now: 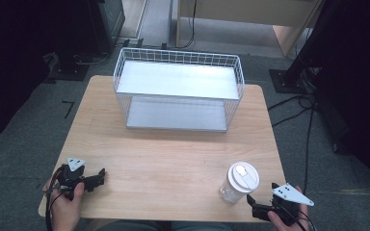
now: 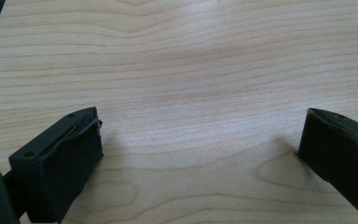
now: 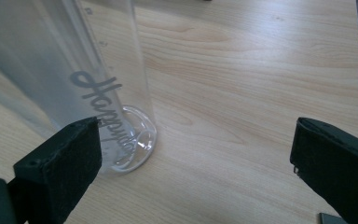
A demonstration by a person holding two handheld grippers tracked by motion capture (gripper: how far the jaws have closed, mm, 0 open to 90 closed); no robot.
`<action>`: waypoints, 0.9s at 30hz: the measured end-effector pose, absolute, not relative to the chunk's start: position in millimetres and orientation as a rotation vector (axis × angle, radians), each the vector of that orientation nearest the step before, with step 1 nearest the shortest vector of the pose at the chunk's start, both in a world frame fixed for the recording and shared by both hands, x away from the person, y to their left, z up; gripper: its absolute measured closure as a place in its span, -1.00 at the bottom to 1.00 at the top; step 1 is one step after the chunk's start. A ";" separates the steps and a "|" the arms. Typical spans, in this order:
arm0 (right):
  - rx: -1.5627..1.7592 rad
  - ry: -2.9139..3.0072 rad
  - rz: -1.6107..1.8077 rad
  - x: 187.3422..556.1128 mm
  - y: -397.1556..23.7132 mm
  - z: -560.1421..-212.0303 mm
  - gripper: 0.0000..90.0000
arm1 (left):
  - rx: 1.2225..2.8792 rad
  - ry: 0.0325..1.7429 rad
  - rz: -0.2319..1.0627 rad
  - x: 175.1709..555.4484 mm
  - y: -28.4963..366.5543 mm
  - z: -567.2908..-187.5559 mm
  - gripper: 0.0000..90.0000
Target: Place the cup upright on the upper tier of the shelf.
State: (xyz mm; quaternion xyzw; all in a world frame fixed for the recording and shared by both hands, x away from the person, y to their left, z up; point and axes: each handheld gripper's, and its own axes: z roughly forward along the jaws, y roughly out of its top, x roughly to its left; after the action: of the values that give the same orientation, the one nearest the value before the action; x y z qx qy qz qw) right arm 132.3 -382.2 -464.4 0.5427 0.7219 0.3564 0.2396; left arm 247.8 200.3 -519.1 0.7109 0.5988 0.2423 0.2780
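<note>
A clear plastic cup [image 1: 238, 185] with a white lid stands upright on the wooden table [image 1: 173, 154] near its front right. In the right gripper view the cup [image 3: 74, 70] shows grey lettering and stands just beyond the left jaw. My right gripper [image 1: 253, 204] is open, low at the table's front right corner, just right of and behind the cup, apart from it. My left gripper [image 1: 99, 177] rests near the front left edge, open, with bare wood between its jaws [image 2: 200, 140].
A white wire basket [image 1: 178, 89] with a shelf inside stands at the back middle of the table. Cables [image 1: 298, 108] trail over the grey floor to the right. Dark equipment stands at the far left and right.
</note>
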 end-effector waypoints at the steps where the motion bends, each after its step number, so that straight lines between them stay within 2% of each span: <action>1: 1.479 1.983 0.979 131.7 -381.5 -463.7 -0.96 | 1.908 1.607 0.650 247.8 200.3 -519.0 -1.00; 27: 1.379 2.028 1.229 134.5 -354.2 -455.8 -0.95 | 1.908 1.607 0.650 247.8 200.3 -519.1 -1.00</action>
State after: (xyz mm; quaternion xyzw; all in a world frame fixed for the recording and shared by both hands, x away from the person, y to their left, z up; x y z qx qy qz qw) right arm 134.5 -354.2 -455.8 0.4929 0.7246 0.4391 0.1981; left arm 247.8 200.3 -519.1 0.7109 0.5988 0.2423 0.2781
